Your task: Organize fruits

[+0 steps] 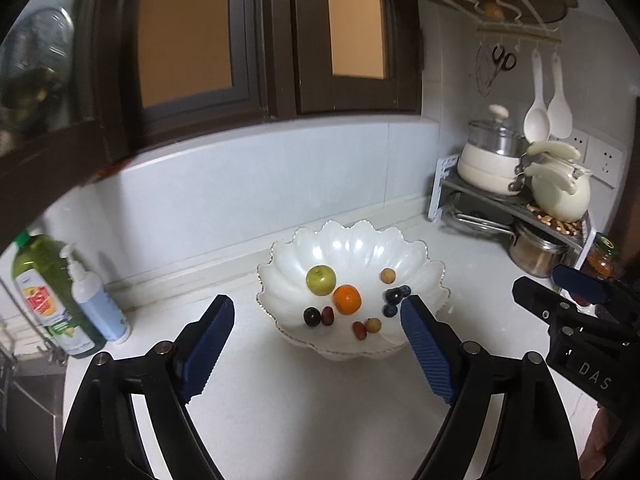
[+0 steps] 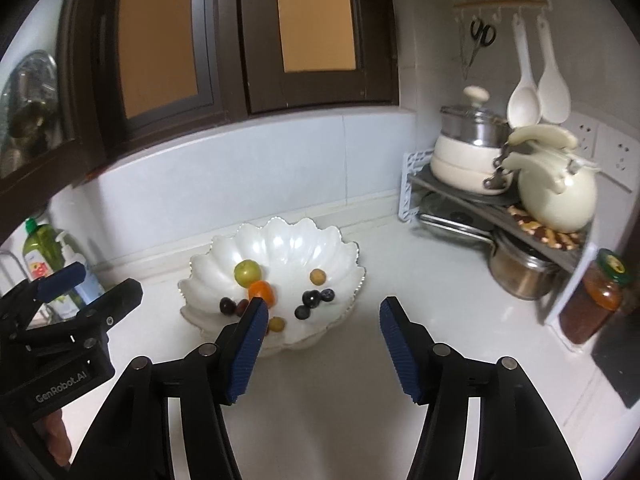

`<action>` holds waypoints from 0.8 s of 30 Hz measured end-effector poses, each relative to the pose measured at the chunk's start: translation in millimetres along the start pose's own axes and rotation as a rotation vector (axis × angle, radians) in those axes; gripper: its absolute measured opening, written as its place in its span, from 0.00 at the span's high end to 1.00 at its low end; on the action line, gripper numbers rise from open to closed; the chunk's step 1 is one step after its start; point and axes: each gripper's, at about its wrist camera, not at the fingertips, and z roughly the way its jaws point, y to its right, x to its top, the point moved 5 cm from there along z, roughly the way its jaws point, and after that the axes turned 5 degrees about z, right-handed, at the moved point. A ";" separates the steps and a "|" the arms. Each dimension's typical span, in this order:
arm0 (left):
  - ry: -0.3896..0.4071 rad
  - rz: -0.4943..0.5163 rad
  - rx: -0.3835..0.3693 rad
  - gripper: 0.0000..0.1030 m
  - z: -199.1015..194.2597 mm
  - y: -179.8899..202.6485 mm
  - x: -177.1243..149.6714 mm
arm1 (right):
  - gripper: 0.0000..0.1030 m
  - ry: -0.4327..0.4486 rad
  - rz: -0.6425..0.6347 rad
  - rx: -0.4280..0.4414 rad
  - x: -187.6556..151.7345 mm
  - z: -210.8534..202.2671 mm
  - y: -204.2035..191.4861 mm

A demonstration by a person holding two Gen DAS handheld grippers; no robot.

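Here the left hand-held gripper (image 1: 316, 312) fills the lower half of the left wrist view with its blue ribbed pads spread wide and nothing between them, and the right hand-held gripper (image 2: 324, 312) sits likewise in the lower part of the right wrist view, its jaws parted and empty. Just beyond both, at the centre of each frame, a white scalloped bowl (image 1: 360, 240) stands on the white desk (image 1: 320, 400) and holds all the fruit: a green apple (image 1: 321, 280), an orange tangerine (image 1: 347, 299) touching it, dark grapes (image 1: 311, 317), three blueberries (image 1: 396, 298) and small yellowish berries (image 1: 388, 275). I judge the berries and grapes light, soft-skinned and easily crushed, so they want a gentle pinch across the middle; the apple and tangerine look firmer, round and liable to roll, best taken across the widest part. The bowl looks stiff, glossy and breakable, and its fluted rim seems the only handhold. Writing: "DAS" shows on the right tool at the right edge of the left wrist view, and "GenRobot.AI" on the left tool at the lower left of the right wrist view. A green detergent bottle (image 1: 48, 292) at lower left bears a red-and-yellow label too blurred to read; the jar (image 2: 600, 300) at far right carries no legible text.
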 end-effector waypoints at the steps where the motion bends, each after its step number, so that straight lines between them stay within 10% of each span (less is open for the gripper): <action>1: 0.007 -0.004 0.004 0.16 -8.7 2.1 -2.2 | 0.42 0.006 -0.005 0.002 -2.1 -8.5 0.9; 24: 0.092 -0.023 0.032 0.11 -168.3 48.8 -68.9 | 0.42 0.090 -0.040 0.048 -67.6 -158.9 24.8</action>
